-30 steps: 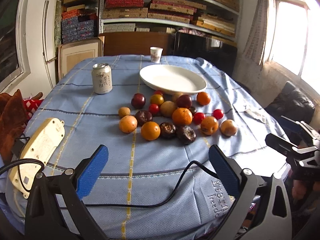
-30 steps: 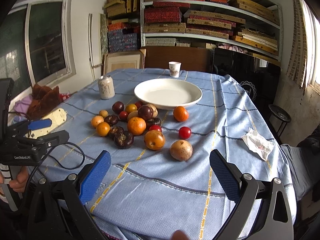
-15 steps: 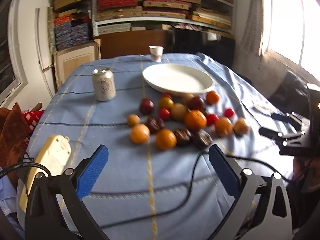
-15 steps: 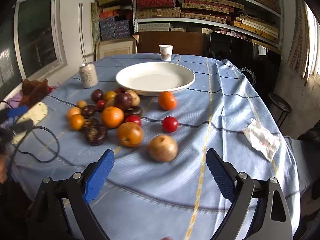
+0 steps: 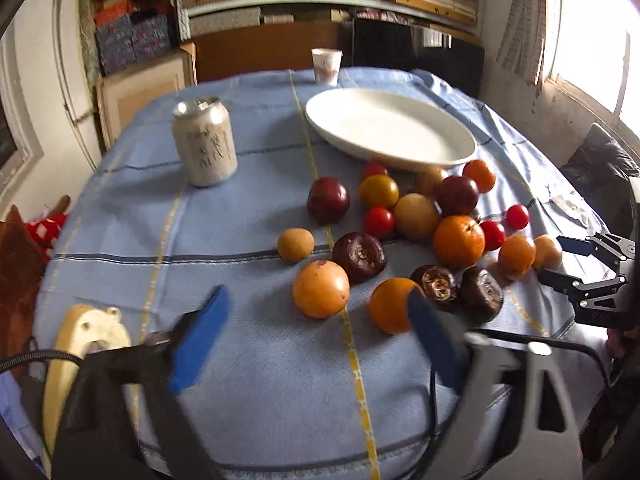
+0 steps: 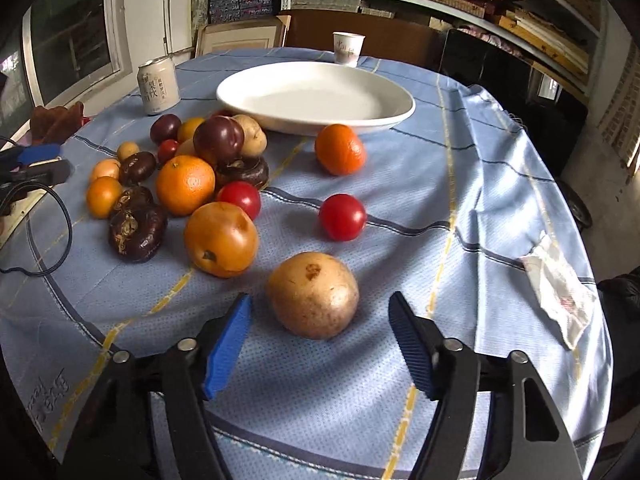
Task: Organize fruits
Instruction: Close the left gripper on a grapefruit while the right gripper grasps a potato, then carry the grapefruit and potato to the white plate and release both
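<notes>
A: Your right gripper (image 6: 320,344) hangs low over the blue cloth (image 6: 460,184), jaws closing, approx. half wide, not pressing anything. The tan round fruit (image 6: 313,295) lies just ahead of the tips, between their lines but not touched.

B: And my left one?

A: Your left gripper (image 5: 316,344) is also closing, a bit wider, blurred. Nothing is held. A pale orange fruit (image 5: 321,289) lies just ahead between the tips; a second orange (image 5: 390,306) is partly behind the right pad.

B: Where is the rest of the fruit?

A: In the right view, behind the tan one: a big orange-yellow fruit (image 6: 220,239) to the left, a red tomato (image 6: 342,217) apart, then the main pile w/ dark purple ones and oranges. One mandarin (image 6: 340,149) sits alone near the plate.

B: And further?

A: The white plate (image 6: 256,92) has no fruit in it. A drink can (image 6: 159,85) is left of it, a paper cup (image 6: 349,48) behind, a crumpled tissue (image 6: 560,292) at the right edge.
</notes>
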Action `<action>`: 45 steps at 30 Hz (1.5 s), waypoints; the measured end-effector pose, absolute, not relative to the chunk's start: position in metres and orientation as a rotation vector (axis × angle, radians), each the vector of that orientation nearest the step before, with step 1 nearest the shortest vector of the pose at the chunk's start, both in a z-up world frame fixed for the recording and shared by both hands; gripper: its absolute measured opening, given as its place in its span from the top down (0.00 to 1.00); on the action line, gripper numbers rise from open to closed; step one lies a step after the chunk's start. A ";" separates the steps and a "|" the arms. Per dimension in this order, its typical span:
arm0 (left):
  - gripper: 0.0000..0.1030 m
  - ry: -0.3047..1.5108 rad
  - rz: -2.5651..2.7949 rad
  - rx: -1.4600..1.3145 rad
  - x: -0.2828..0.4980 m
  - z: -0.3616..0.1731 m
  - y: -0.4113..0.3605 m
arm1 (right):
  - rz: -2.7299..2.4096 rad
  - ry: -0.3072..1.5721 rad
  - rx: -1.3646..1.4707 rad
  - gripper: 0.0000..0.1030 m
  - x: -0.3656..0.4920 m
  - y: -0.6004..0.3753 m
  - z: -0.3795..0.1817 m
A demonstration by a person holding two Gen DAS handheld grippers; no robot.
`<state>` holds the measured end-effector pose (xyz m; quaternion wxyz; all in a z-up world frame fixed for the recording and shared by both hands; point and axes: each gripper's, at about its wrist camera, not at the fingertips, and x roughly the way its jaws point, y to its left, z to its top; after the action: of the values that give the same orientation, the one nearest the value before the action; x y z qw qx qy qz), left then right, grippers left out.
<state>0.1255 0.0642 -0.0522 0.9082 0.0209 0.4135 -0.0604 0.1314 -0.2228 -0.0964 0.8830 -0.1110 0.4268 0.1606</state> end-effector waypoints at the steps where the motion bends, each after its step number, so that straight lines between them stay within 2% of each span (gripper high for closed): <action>1: 0.33 0.865 -0.129 0.033 0.129 -0.055 0.066 | 0.337 0.898 -0.225 0.41 0.133 -0.223 -0.099; 3: 0.42 0.886 -0.128 0.003 0.138 -0.062 0.071 | 0.346 0.899 -0.213 0.44 0.133 -0.223 -0.101; 9: 0.44 0.931 -0.162 -0.042 0.154 -0.076 0.071 | 0.352 0.883 -0.226 0.54 0.131 -0.222 -0.099; 29: 0.44 0.959 -0.126 -0.135 0.169 -0.089 0.078 | 0.360 0.876 -0.164 0.53 0.137 -0.227 -0.099; 30: 0.46 0.956 -0.130 -0.132 0.168 -0.088 0.075 | 0.359 0.873 -0.171 0.53 0.136 -0.226 -0.099; 31: 0.56 0.956 -0.149 -0.136 0.165 -0.087 0.073 | 0.358 0.872 -0.176 0.53 0.136 -0.225 -0.099; 34: 0.63 0.949 -0.168 -0.125 0.161 -0.083 0.067 | 0.356 0.870 -0.180 0.53 0.135 -0.225 -0.099; 45: 0.63 0.937 -0.160 -0.135 0.152 -0.084 0.068 | 0.362 0.862 -0.164 0.55 0.134 -0.228 -0.099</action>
<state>0.1524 0.0685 -0.0842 0.8869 -0.0648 0.4509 -0.0770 0.1338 -0.2276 -0.0986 0.8895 -0.0788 0.4151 0.1741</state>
